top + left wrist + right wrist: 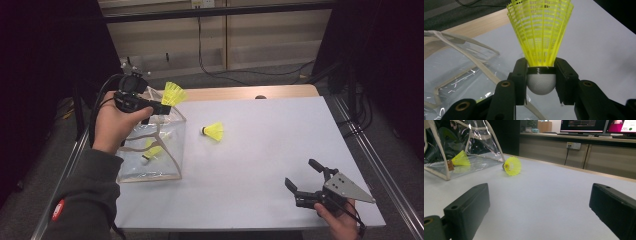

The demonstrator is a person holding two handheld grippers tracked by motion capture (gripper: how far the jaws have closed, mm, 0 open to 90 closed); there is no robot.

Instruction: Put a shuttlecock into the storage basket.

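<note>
The white table top [280,150] is mostly free: a wide bare area lies between the clear bag [155,150] at the left and the right gripper [304,181] near the front right corner. Only one loose shuttlecock [214,131] lies in this area, just beside the bag's right side, with free surface all around it. The bag stands tall and blocks the left part of the table; its straps [461,47] hang across the opening, so the way in from above is narrow. The left gripper [159,106], with a shuttlecock [540,35] clamped between its jaws, is over the bag's far edge. Before the right gripper's wide jaws nothing stands near.
</note>
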